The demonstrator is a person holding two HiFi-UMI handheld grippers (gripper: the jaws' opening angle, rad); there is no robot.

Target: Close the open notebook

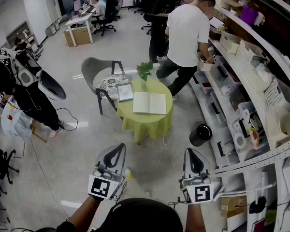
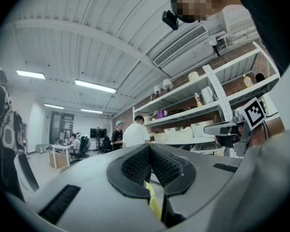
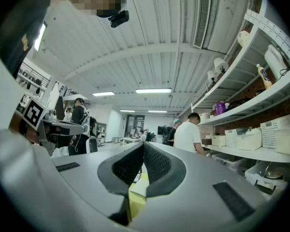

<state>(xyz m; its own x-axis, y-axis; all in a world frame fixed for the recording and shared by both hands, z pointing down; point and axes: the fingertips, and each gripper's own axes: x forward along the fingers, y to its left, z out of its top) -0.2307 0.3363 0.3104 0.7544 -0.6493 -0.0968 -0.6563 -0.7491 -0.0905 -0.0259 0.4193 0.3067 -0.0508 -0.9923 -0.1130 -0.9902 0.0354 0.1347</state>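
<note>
Open notebook (image 1: 150,103) on worktop (image 1: 135,121), well beyond left gripper (image 1: 117,148) and right gripper (image 1: 192,152); both jaws closed, empty.

No text, number or brand can be read. A black-and-white square marker pattern (image 1: 100,187) is carried on the left gripper (image 1: 117,149), and a second marker (image 1: 201,193) on the right gripper (image 1: 194,152). Writing on the open white paper notebook (image 1: 150,103) cannot be made out.

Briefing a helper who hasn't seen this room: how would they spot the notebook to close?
Find the small round table with the yellow-green cloth, next to the grey chair. The open notebook lies on it with both pale pages spread flat; the closed book beside it is smaller and grey-covered.
</note>
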